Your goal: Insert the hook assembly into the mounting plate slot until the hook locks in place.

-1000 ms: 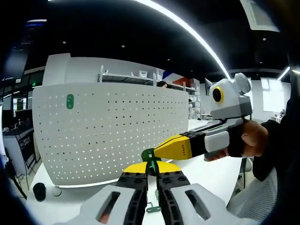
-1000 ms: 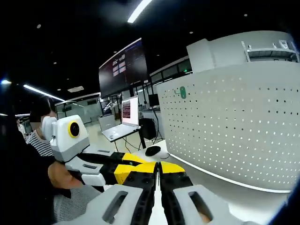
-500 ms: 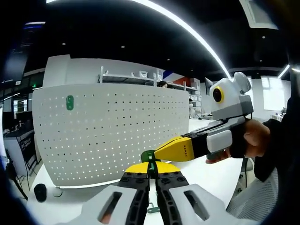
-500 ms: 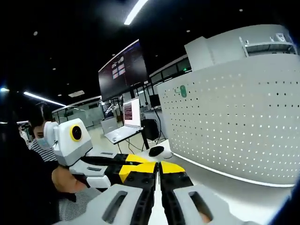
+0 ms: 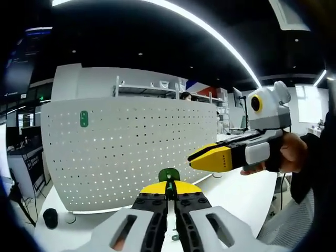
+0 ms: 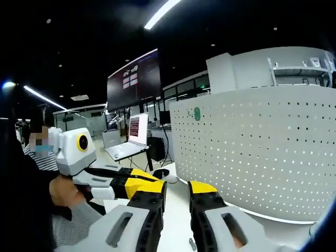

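now | green hook point(image 5: 169, 175) pinched between left gripper point(image 5: 169, 190) fingers | right gripper point(image 6: 177, 190) fingers spread, apart from hook

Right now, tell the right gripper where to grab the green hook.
Take the green hook by its rounded top, which stands clear above the left gripper, whose jaws are shut on its stem. The open right gripper is best brought in from its own side, jaws straddling that top.

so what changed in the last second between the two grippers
The right gripper let go of the green hook and drew back: its jaws, shut a second ago, now stand open in the right gripper view. The left gripper stays shut on the hook. The white pegboard with its green tab stands as before.
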